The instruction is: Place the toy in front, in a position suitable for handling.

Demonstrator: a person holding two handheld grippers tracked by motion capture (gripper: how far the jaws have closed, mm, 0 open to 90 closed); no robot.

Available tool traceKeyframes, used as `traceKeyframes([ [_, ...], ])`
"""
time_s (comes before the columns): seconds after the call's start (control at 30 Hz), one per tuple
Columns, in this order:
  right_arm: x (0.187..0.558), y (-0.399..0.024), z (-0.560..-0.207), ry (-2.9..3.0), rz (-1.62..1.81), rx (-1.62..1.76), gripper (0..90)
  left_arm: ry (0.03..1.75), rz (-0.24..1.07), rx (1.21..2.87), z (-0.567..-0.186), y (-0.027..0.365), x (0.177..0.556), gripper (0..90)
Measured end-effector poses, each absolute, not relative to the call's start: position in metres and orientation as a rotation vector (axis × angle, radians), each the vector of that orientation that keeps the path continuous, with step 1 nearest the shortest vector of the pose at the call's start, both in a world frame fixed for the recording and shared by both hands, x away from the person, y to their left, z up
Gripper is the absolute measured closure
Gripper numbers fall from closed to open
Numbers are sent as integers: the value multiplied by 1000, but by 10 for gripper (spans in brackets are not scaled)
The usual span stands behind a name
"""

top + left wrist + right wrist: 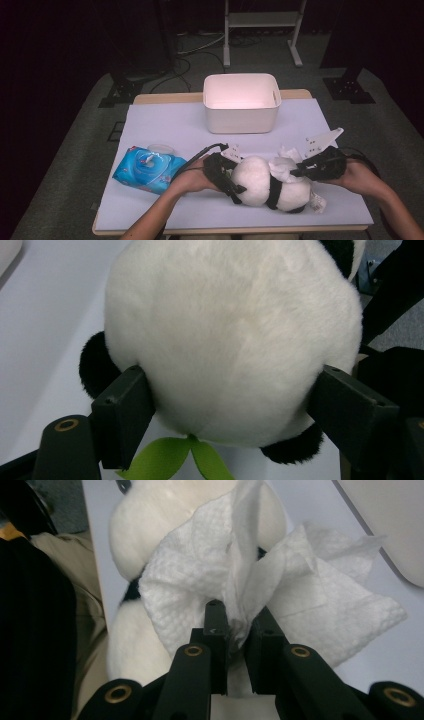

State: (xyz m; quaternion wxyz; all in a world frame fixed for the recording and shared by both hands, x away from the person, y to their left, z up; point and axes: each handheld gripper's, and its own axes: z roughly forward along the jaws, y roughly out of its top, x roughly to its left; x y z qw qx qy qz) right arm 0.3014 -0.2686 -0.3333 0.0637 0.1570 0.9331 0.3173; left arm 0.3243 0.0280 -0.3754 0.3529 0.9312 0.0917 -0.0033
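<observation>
A white and black panda plush [270,186] lies on its side near the table's front edge. My left gripper [231,179] is shut on the plush's round white head [230,340], one jaw pressed into each side; a green leaf [175,460] shows below it. My right gripper [306,168] is shut on a crumpled white wipe [260,590], which rests against the plush's body [150,525]. In the high view the wipe [284,167] sits on top of the plush.
A white rectangular bin [241,102] stands at the back middle of the table. A blue pack of wipes [148,170] lies at the front left on the pale sheet [165,125] that covers the table.
</observation>
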Motion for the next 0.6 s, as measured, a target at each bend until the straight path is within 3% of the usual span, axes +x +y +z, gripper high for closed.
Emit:
traceKeyframes([
  [0.6,306,-225,-335,2885,981,338,799,231,-7,2404,-375,15,324,204],
])
